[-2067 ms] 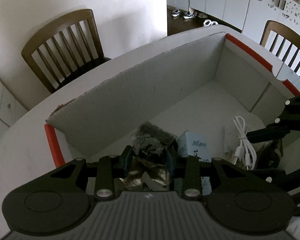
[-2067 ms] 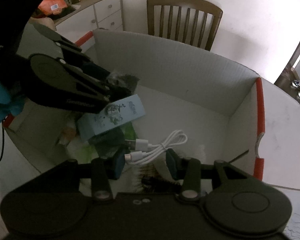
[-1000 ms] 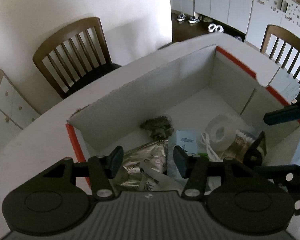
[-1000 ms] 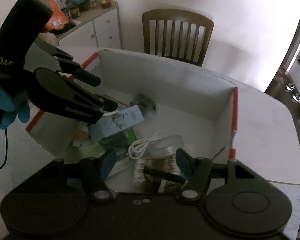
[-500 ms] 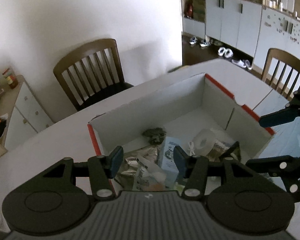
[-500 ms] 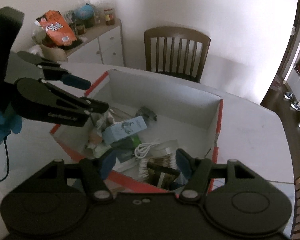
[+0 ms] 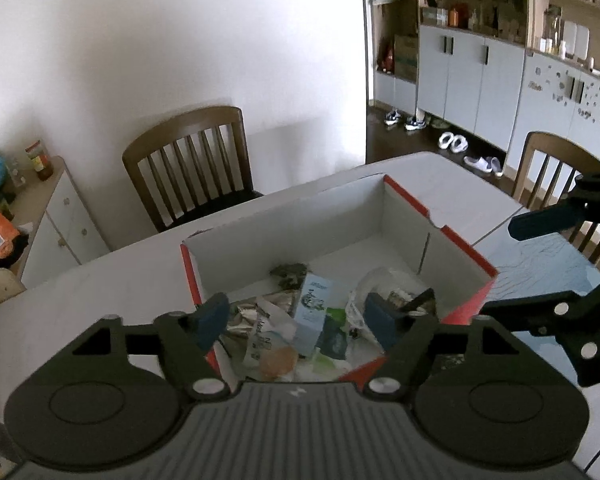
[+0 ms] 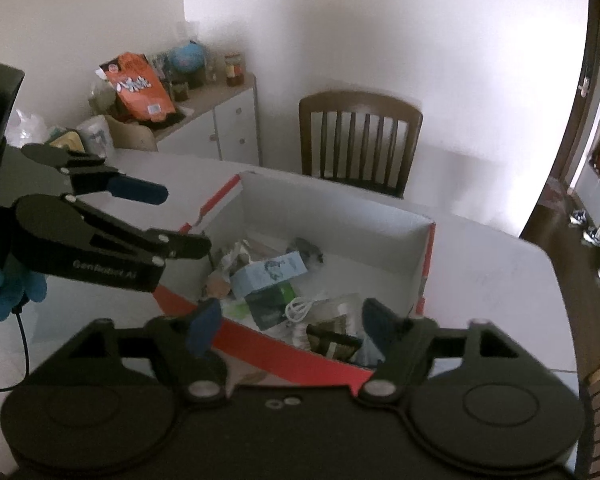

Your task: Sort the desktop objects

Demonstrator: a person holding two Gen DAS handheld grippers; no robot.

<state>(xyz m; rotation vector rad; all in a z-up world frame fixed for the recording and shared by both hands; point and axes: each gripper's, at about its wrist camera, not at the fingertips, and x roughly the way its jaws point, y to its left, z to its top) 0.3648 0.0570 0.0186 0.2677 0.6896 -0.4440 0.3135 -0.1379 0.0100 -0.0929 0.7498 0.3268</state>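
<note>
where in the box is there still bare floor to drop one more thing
The bare floor of the box lies along the far wall and the far corner toward the red-edged side, beyond the dark clump. The near half is crowded: blue carton, silver packets, white cable. The table around the box is bare too.

One brand reads here: "GenRobot.AI" in pale letters along the side of the left gripper (image 8: 182, 220). Print on the blue carton (image 8: 269, 273) and orange bag (image 8: 140, 86) is too blurred to read.

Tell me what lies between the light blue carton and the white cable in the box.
In the right wrist view, a dark green packet lies between the light blue carton and the white cable.
</note>
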